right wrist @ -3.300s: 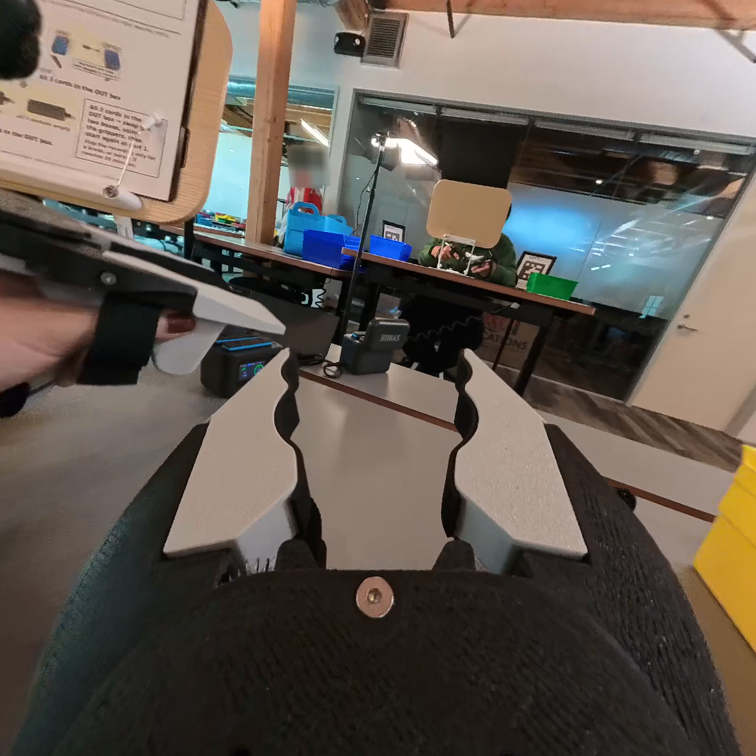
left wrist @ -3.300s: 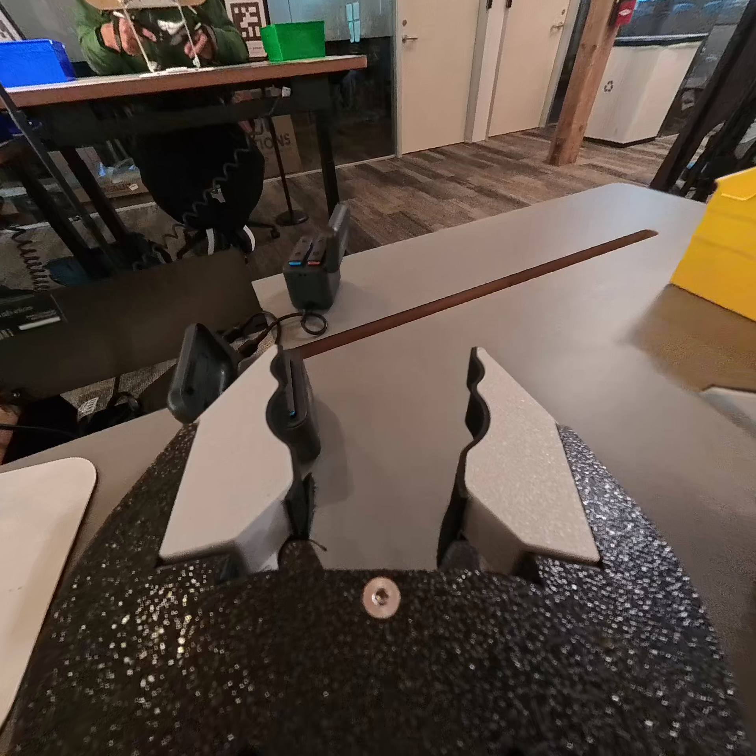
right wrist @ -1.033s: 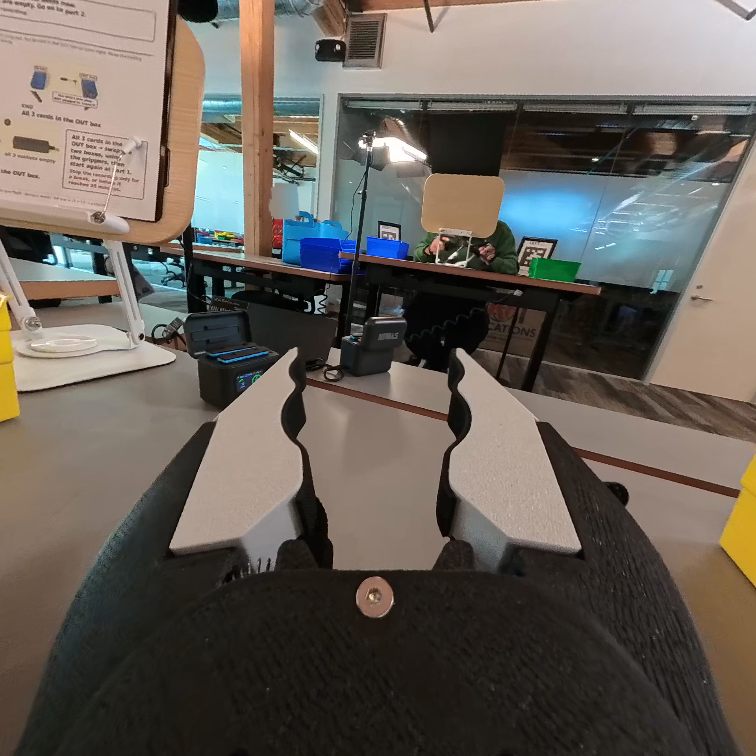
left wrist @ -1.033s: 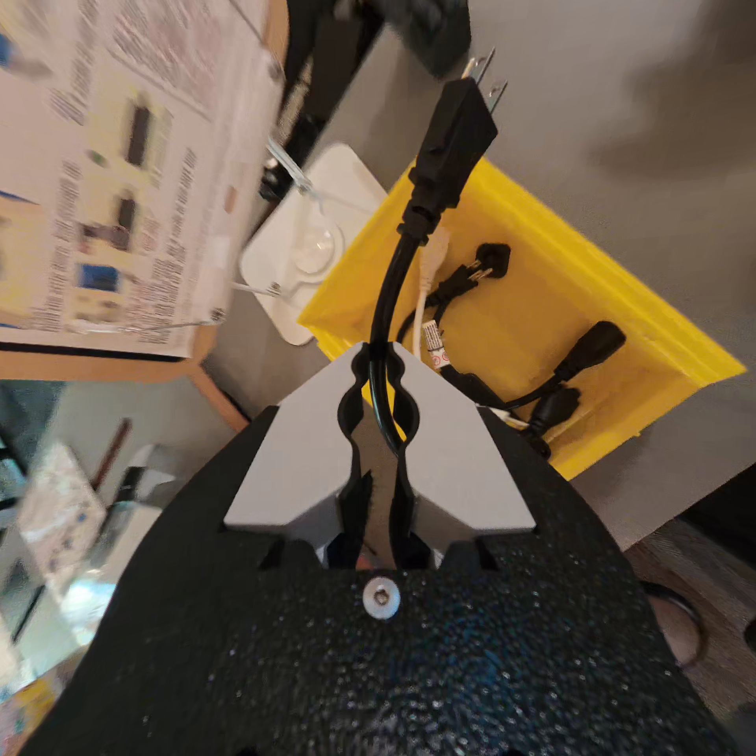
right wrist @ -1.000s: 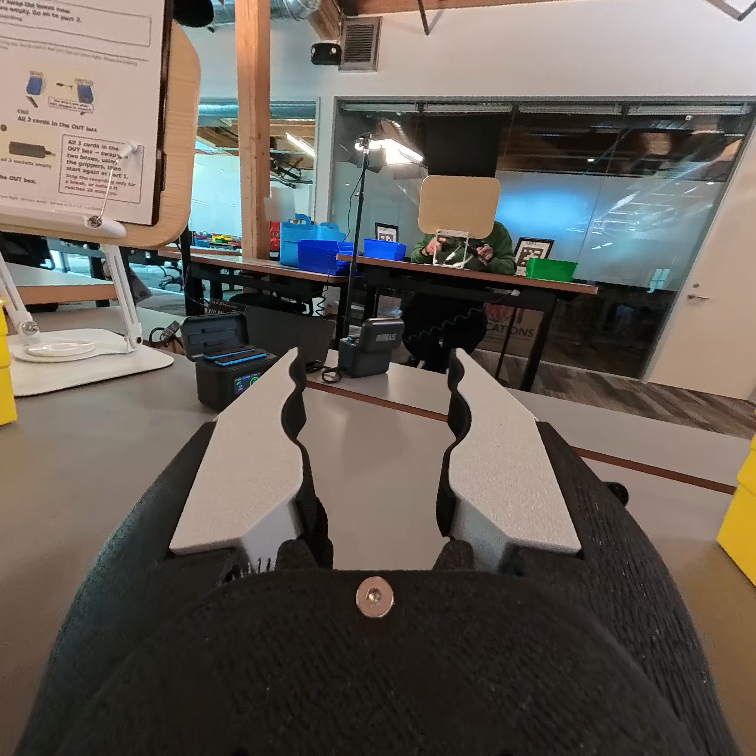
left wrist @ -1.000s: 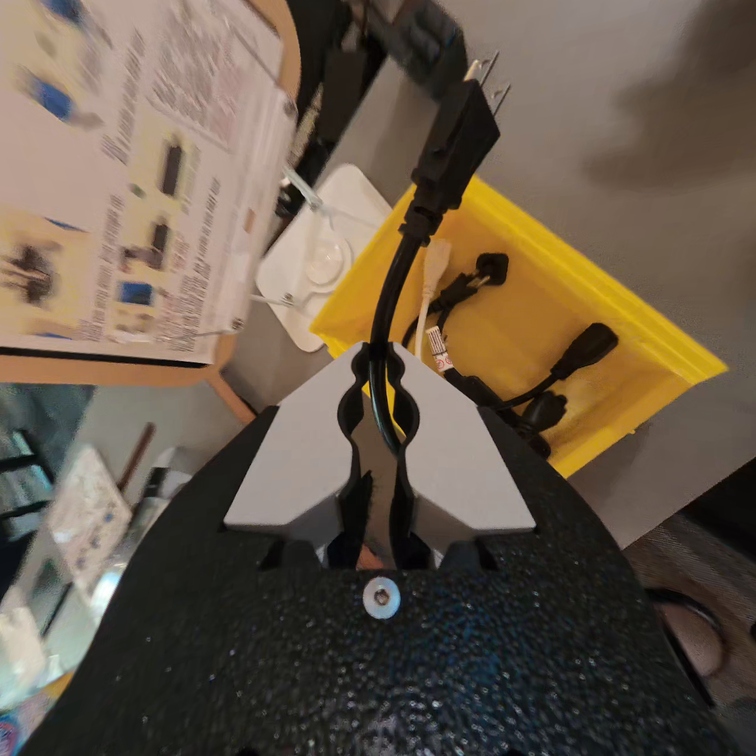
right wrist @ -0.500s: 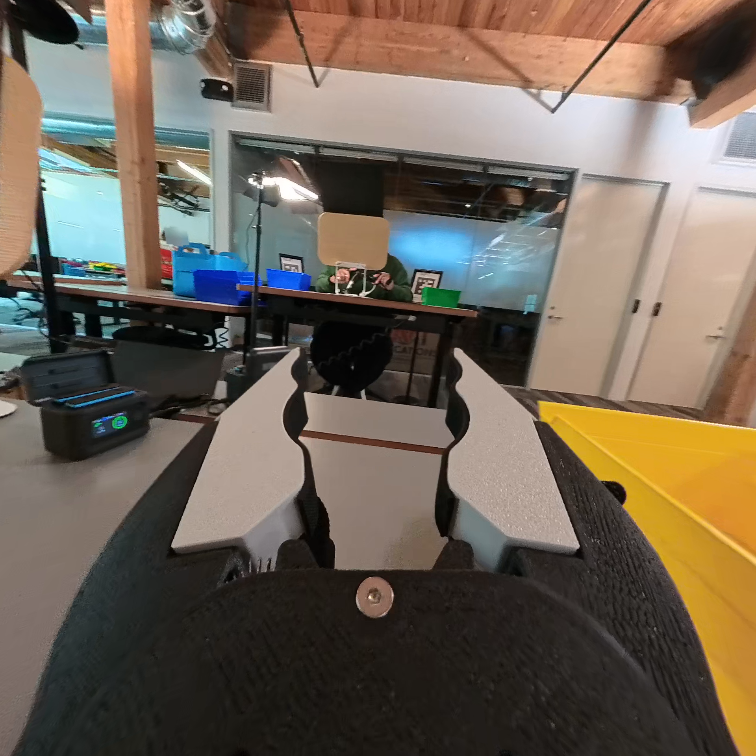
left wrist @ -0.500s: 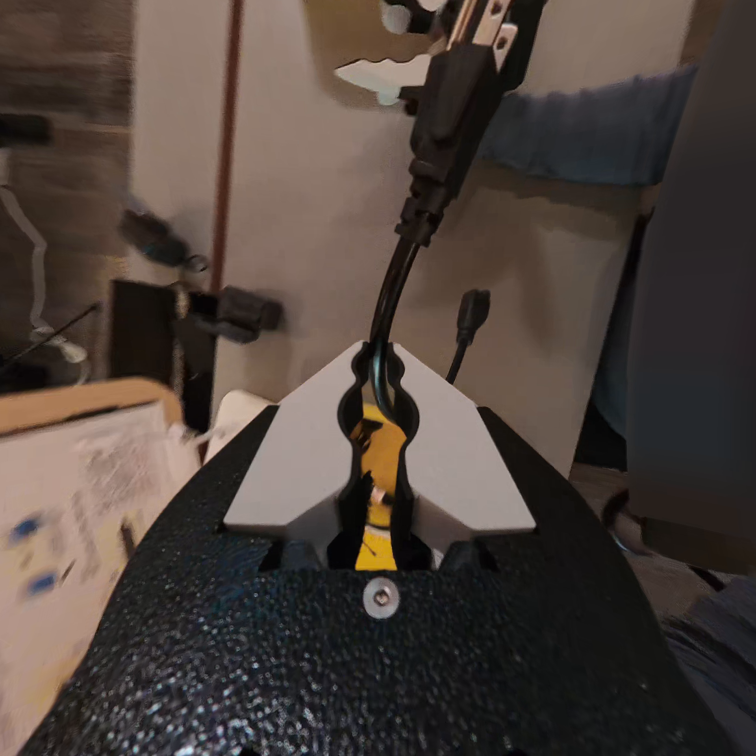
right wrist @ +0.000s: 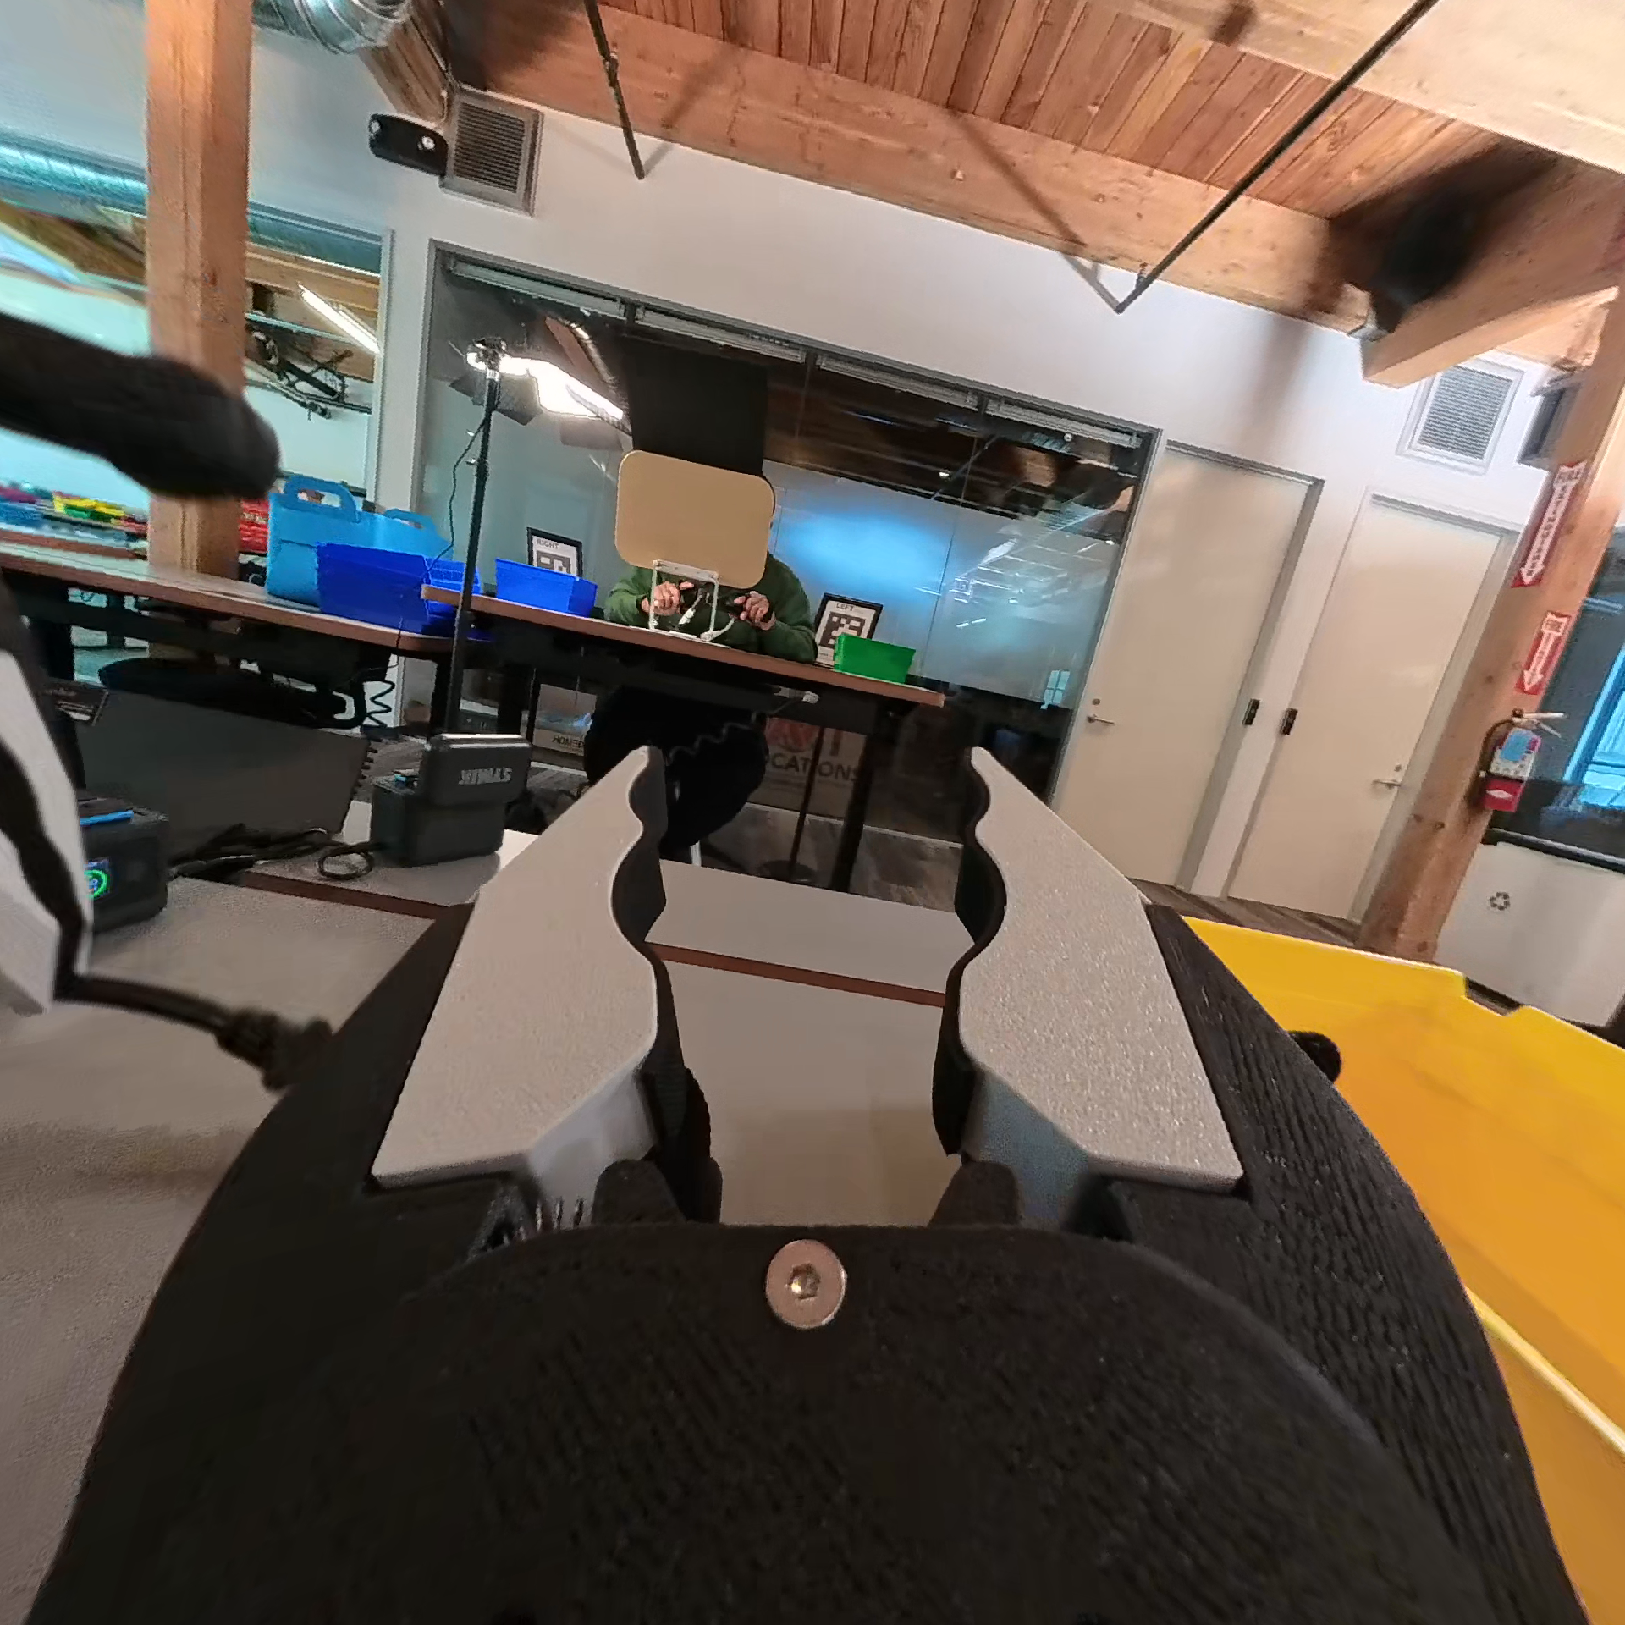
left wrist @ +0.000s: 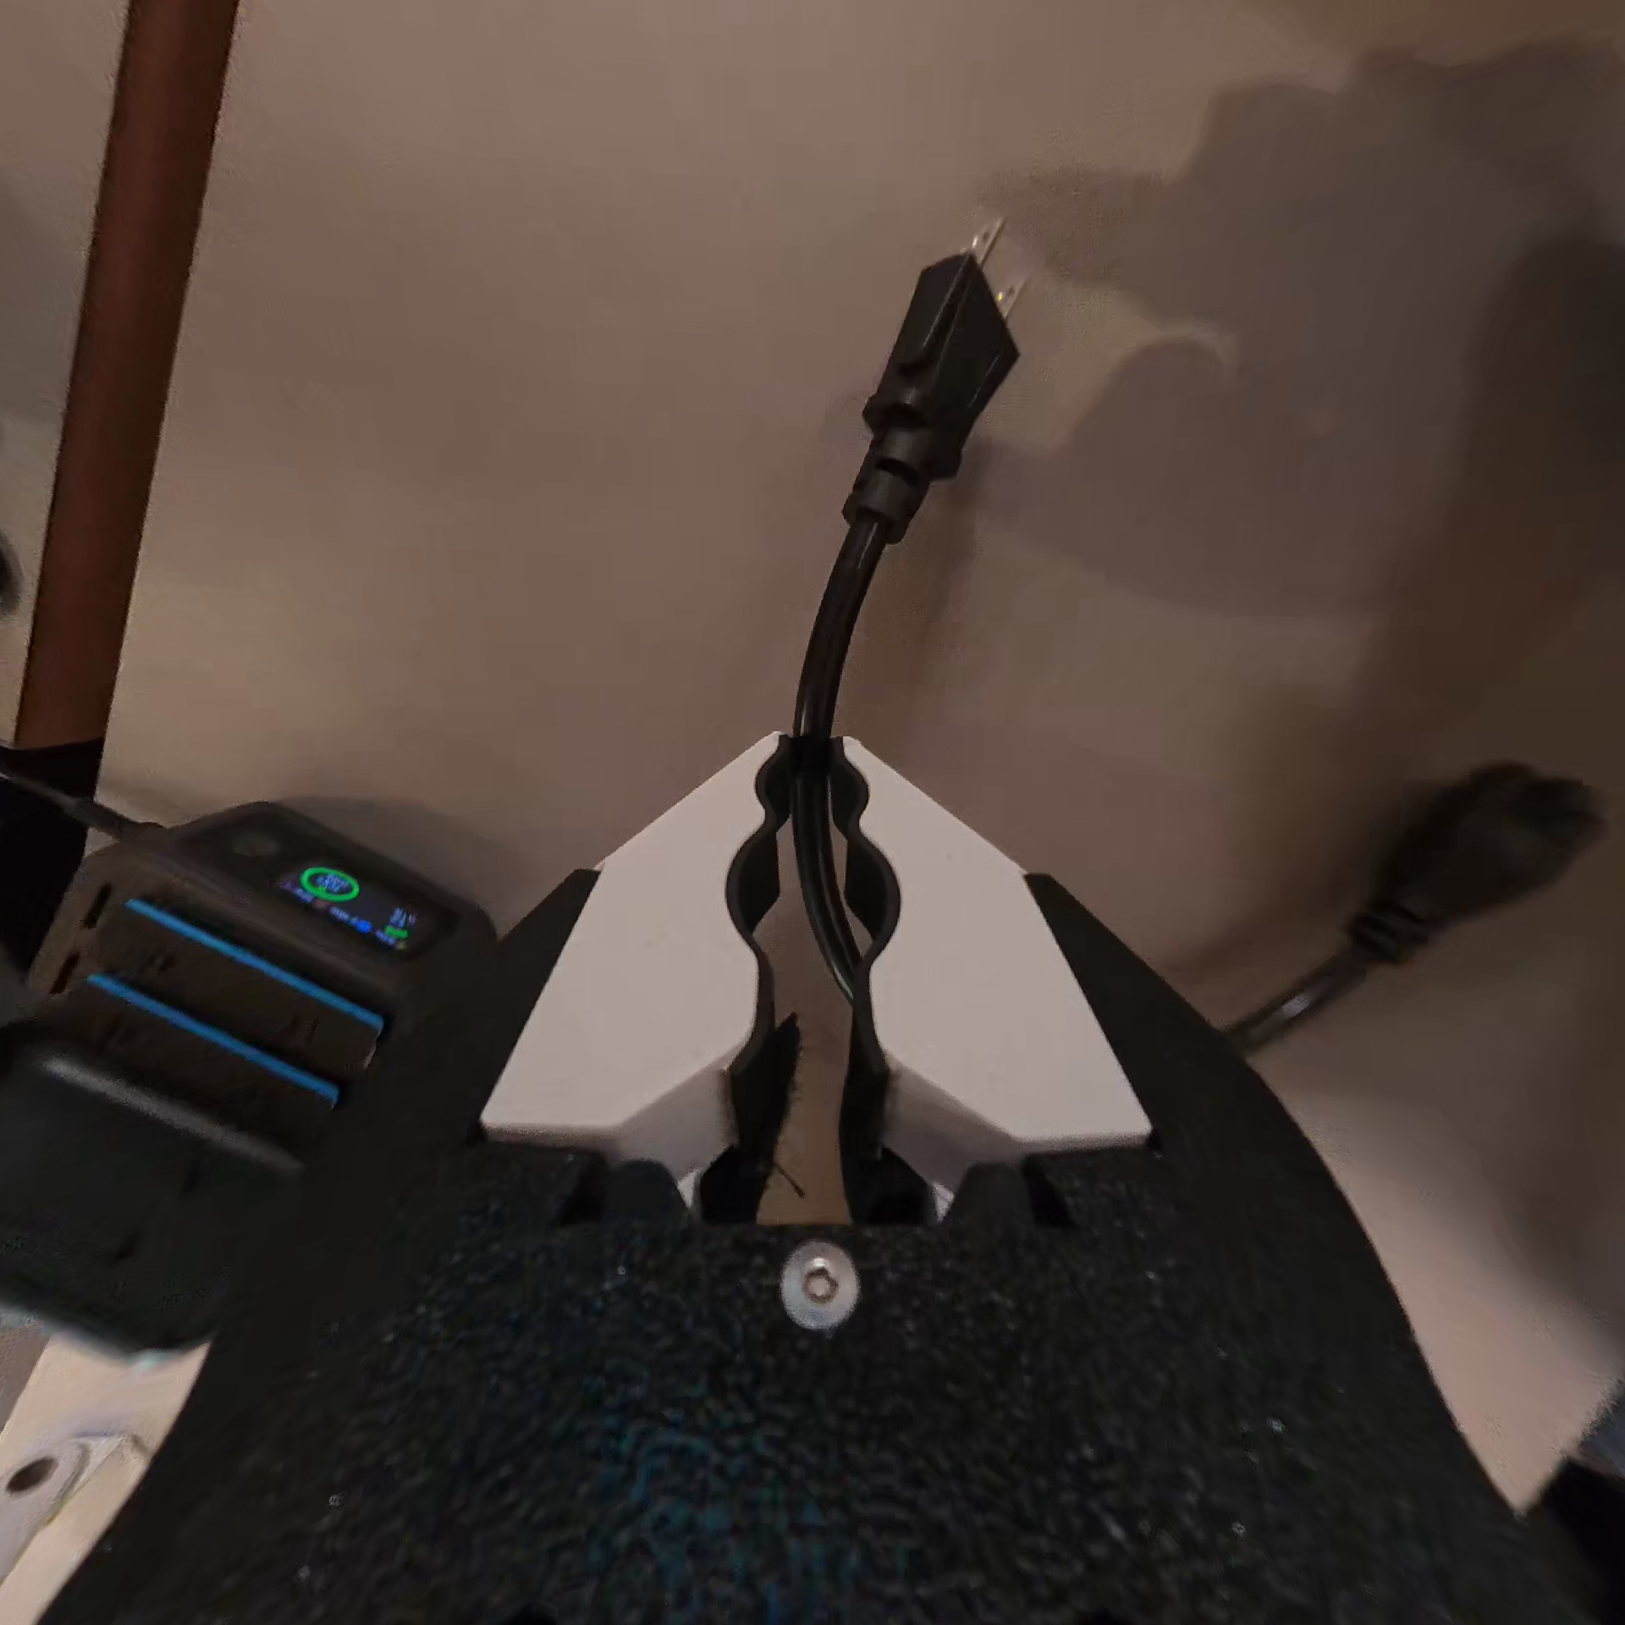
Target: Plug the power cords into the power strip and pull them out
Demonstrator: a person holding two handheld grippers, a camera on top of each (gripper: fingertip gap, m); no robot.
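Note:
My left gripper [left wrist: 811, 747] is shut on a black power cord [left wrist: 822, 642]. The cord's two-prong plug [left wrist: 954, 360] sticks out ahead of the fingertips, above the grey table [left wrist: 528, 396]. The cord's other end, a black connector [left wrist: 1486, 844], hangs blurred at the right. My right gripper [right wrist: 813, 769] is open and empty, held level above the table [right wrist: 132, 1099]. The left gripper's finger [right wrist: 26, 844] and the cord [right wrist: 176, 1007] show at the left edge of the right wrist view. No power strip is in view.
A black battery charger case [left wrist: 229, 950] with blue strips and a lit screen sits left of my left gripper. A yellow bin [right wrist: 1442, 1143] stands at the right of my right gripper. A second charger case [right wrist: 453, 809] sits at the table's far edge. A person sits at a far desk. To the black battery charger case [left wrist: 229, 950]: left tips about 12 cm, right tips about 30 cm.
My left gripper has lifted the cord out of the yellow bin and swung over the table, now pointing down beside the charger case. My right gripper turned right toward the other yellow bin and stayed open.

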